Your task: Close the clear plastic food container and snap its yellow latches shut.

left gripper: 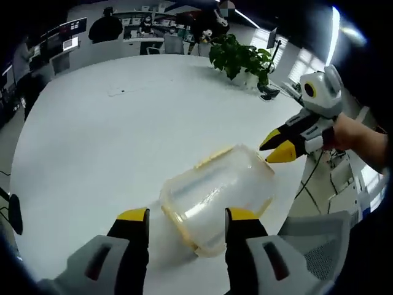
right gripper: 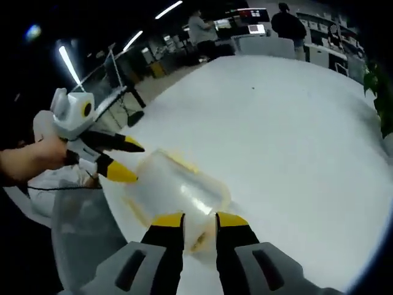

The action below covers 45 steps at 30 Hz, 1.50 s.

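Container point(left gripper: 218, 196) lies on the table point(left gripper: 110, 141) between two gaping, empty claws: left point(left gripper: 187, 216), right point(right gripper: 199, 219).

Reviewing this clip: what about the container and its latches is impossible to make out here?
- Clear plastic food container: lid seated or loose is unclear, blurred in left gripper view.
- Its near end in right gripper view: hidden behind the right gripper.
- Yellow latches: snapped or open, too blurred to tell.

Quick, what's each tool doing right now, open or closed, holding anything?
Left tool: open, holding nothing, its jaws set apart just in front of the clear plastic food container.
Right tool: open, holding nothing.
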Each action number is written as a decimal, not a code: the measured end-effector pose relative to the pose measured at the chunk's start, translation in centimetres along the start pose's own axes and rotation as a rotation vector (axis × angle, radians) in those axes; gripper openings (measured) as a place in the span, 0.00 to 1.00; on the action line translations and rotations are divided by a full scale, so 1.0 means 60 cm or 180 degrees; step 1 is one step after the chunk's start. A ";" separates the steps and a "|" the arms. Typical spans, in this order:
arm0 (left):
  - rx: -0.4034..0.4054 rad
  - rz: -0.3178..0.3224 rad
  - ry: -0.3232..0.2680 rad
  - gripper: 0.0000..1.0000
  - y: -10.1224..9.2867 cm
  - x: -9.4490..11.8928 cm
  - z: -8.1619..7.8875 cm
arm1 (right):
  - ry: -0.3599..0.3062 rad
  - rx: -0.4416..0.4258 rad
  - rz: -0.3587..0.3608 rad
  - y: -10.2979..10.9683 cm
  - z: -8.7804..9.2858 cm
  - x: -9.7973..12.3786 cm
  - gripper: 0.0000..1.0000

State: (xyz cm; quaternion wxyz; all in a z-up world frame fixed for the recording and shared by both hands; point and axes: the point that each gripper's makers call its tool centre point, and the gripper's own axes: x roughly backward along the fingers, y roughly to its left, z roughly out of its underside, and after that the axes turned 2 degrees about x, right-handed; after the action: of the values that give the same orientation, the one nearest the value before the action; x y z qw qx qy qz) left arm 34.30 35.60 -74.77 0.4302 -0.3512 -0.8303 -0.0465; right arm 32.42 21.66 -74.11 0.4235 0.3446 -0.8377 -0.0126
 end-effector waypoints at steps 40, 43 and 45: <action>-0.1198 0.0788 0.0256 0.36 -0.102 -0.031 -0.005 | 0.0005 0.0912 -0.0492 0.059 -0.058 -0.079 0.06; -0.1251 0.0826 0.0290 0.35 -0.107 -0.033 -0.003 | 0.0006 0.0962 -0.0459 0.050 -0.061 -0.082 0.07; -0.1273 0.0829 0.0323 0.36 -0.108 -0.034 0.001 | 0.0008 0.0917 -0.0442 0.043 -0.066 -0.084 0.08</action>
State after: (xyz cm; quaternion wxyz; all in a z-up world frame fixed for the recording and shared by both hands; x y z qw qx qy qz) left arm 31.05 29.65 -74.88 0.3956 -0.5307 -0.7296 -0.1717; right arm 35.83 27.63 -74.32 0.3689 0.4589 -0.8044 0.0790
